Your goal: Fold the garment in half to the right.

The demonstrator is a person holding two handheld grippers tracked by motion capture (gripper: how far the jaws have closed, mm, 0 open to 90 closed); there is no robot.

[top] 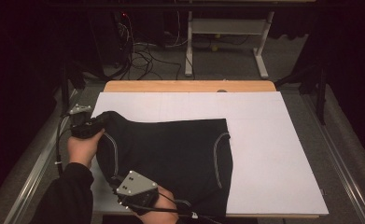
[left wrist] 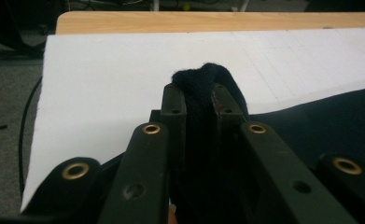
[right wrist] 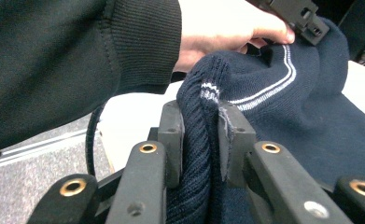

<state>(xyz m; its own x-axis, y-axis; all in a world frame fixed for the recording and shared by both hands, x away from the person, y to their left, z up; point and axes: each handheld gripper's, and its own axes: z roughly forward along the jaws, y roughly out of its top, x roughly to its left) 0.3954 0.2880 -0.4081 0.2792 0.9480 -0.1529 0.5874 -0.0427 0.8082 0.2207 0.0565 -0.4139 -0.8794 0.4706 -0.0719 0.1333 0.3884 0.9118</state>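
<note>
A big white board [top: 264, 154] covers the wooden table [top: 189, 86], and on it lies a dark navy knitted sweater with thin white stripes [top: 171, 158]. Most of the sweater spreads out flat to the right of both grippers, with its long side running across the board, away from them.

The left gripper [top: 97, 125] is at the far corner of the sweater's left edge. The jaws are nearly closed and pinch a bunch of the dark knit [left wrist: 203, 93].

The right gripper [top: 119, 184] is at the near corner of that same edge, close to the person. Its jaws are also squeezed tight on a fold of ribbed knit [right wrist: 203, 140].

I think both hands must pull together toward the right to fold the edge over.
</note>
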